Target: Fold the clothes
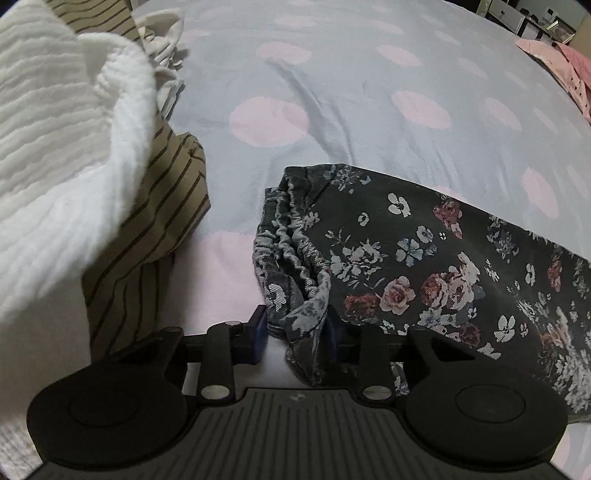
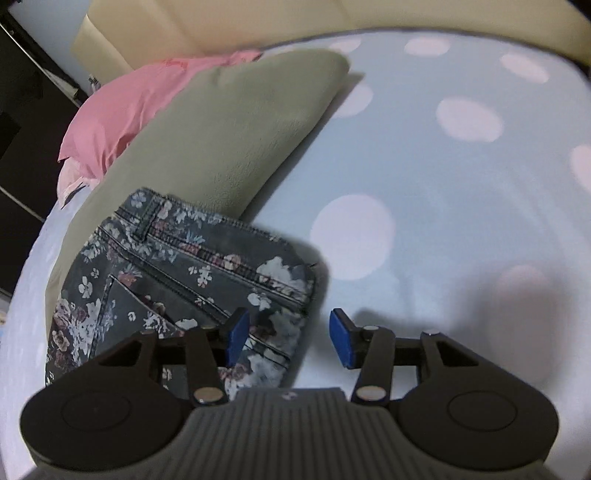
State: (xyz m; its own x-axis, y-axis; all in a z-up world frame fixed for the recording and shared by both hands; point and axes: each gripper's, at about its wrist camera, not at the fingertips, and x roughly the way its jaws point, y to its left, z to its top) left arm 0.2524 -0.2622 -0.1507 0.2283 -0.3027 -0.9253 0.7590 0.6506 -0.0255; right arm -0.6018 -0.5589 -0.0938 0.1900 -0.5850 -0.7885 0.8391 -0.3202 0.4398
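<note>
Over on the left sat a heap of waiting laundry: a white crinkled cloth (image 1: 55, 155) draped over a tan striped garment (image 1: 147, 236), both just beside the work area. Next came the left gripper (image 1: 295, 328), its blue pads drawn in narrow with a bunch of the floral trousers (image 1: 424, 266) gathered between them at the elasticated end; whether the pads truly pinched the cloth was hard to say, though it looked like a grip.

The trousers lay flat across the bed sheet (image 1: 351, 110), a dark printed denim with stitched seams. That looked a soft but fairly weighty fabric, limp enough to sag, thick enough to keep a crease, and best taken at the seamed edges or waistband.

At the far end, the right gripper (image 2: 290, 338) hovered with jaws fairly wide, one pad over the waistband corner of the floral trousers (image 2: 184, 266), the other over bare sheet, nothing held. Beyond it lay a grey-green cushion (image 2: 229, 136) and a pink garment (image 2: 122, 110). The dotted sheet looked soft and yielding, with a cream headboard (image 2: 258, 18) behind.
</note>
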